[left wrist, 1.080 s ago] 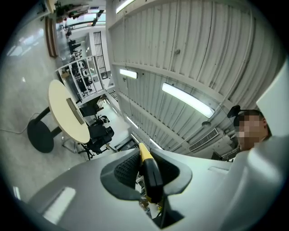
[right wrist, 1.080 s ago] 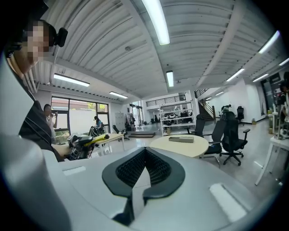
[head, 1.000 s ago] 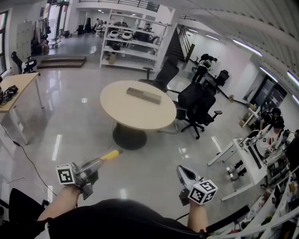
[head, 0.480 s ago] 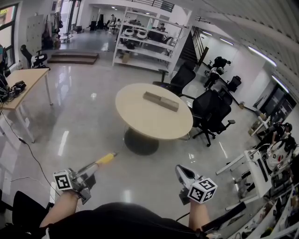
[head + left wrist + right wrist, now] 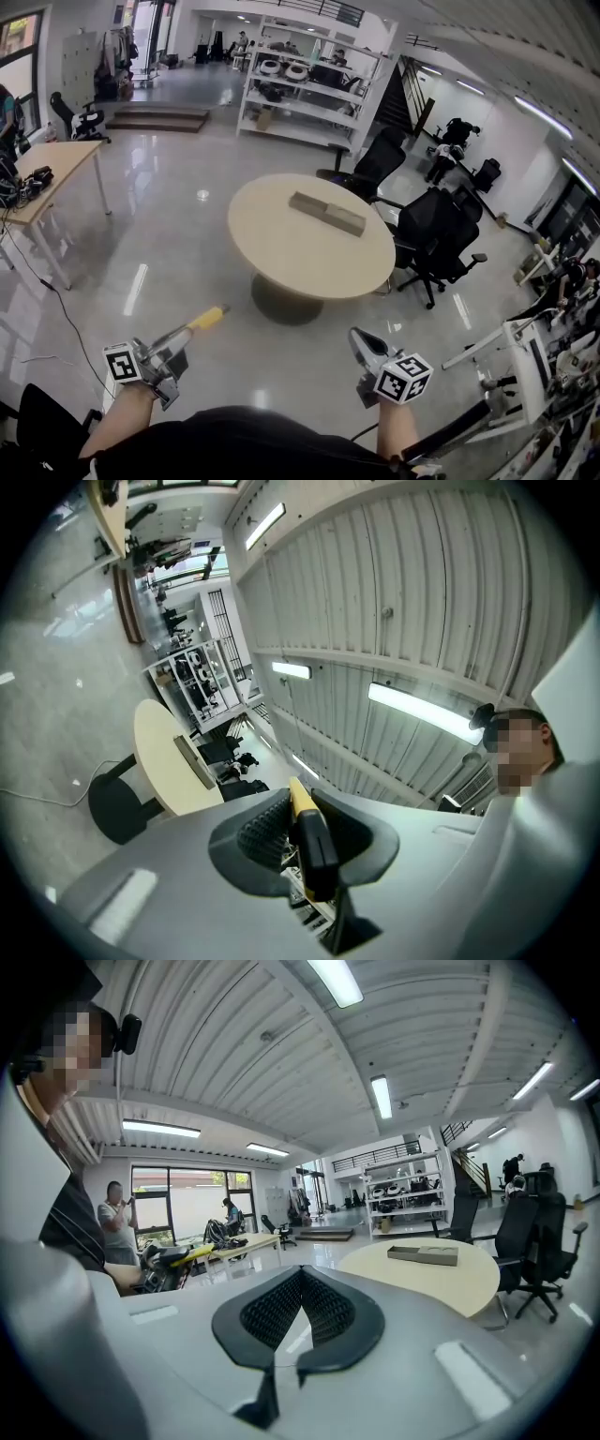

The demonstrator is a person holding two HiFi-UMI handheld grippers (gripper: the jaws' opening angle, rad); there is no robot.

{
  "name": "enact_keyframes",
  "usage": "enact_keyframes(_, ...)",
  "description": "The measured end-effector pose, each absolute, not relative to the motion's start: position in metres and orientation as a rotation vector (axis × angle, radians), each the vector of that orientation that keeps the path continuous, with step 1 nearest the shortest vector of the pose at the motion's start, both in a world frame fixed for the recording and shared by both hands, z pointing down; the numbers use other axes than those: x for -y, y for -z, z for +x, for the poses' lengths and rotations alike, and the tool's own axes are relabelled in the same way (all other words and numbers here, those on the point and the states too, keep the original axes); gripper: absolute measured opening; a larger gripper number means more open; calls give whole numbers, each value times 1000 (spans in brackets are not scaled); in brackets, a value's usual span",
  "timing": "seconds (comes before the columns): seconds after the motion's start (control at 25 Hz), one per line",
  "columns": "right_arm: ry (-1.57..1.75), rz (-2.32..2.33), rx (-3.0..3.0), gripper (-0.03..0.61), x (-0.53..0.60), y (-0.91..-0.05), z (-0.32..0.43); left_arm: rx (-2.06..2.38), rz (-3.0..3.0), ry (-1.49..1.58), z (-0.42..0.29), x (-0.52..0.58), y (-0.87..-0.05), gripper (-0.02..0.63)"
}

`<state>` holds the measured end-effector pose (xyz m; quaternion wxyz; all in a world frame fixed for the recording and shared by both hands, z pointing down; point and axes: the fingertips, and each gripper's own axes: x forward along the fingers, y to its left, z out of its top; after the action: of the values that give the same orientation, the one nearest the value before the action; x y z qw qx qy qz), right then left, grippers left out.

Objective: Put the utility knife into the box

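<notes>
Left jaws: the left gripper [image 5: 300, 803] is clenched on the utility knife [image 5: 314, 841], with its ribbed black pads pressing on the knife's flat sides.
Right jaws: the right gripper [image 5: 300, 1283] has its dimpled black pads drawn together with nothing between them.
Utility knife: slim and straight, yellow body with a black slider. Its yellow end pokes past the jaws toward the counter [image 5: 281, 253], well short of it.
Box [image 5: 326, 213]: long, flat, grey rectangle lying on the counter's far half.
Counter: round, smooth pale-beige top on a dark pedestal.
Floor [image 5: 178, 244]: glossy grey all round the counter.
Office chairs [image 5: 436, 234]: black, just right of the counter.
</notes>
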<state>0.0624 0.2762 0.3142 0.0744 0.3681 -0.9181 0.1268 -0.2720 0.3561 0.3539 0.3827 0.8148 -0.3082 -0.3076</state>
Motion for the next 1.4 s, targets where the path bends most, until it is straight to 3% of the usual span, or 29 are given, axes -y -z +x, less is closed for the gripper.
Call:
enact_keyframes(0.4, -352, 1044, 2816, 15, -159, -295, 185, 767, 2068, 865, -137, -248, -322, 66)
enact_keyframes(0.64, -399, 1043, 2821, 15, -113, -308, 223, 760, 2062, 834, -96, -202, -326, 66)
enact_keyframes(0.96, -424, 1096, 2762, 15, -65, -324, 224, 708, 2036, 834, -101, -138, -343, 66)
enact_keyframes(1.4, -334, 1292, 2701, 15, 37, -291, 144, 494, 2141, 754, -175, 17, -322, 66)
